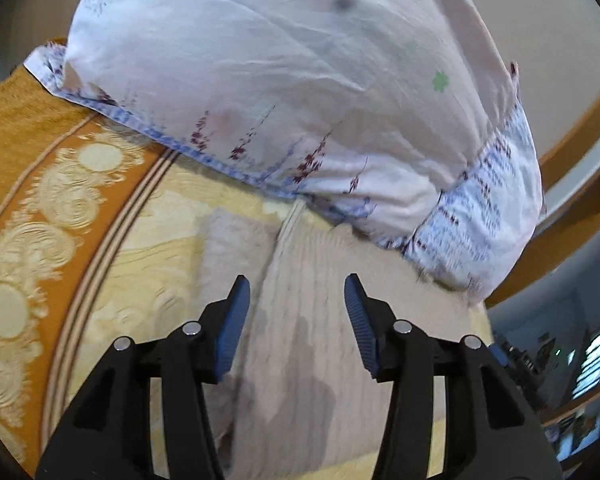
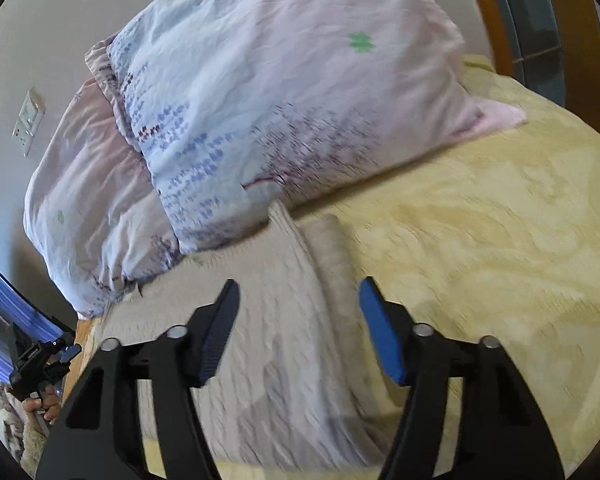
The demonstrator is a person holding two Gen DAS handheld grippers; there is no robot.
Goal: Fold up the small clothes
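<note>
While both spread: left gripper (image 1: 297, 300) | right gripper (image 2: 298, 302) | over beige knit (image 2: 276, 320)

So the knit garment (image 2: 276, 320) lies flat on the bed (image 2: 500, 240), its far edge right up against two pillows (image 2: 284, 92) stacked at the head, by the wall. Both hand-held grippers sit over it, left hand-held gripper (image 1: 297, 300) and right hand-held gripper (image 2: 298, 304), jaws spread, nothing between them.

Knitted garment (image 2: 276, 320): pale beige, ribbed texture; bedspread (image 2: 480, 220): pale yellow damask, orange scrolled border (image 1: 40, 200); pillows (image 1: 280, 80): pinkish white, blue and maroon floral sprigs, green flower; gripper pads (image 2: 380, 336): blue, black frames.
</note>
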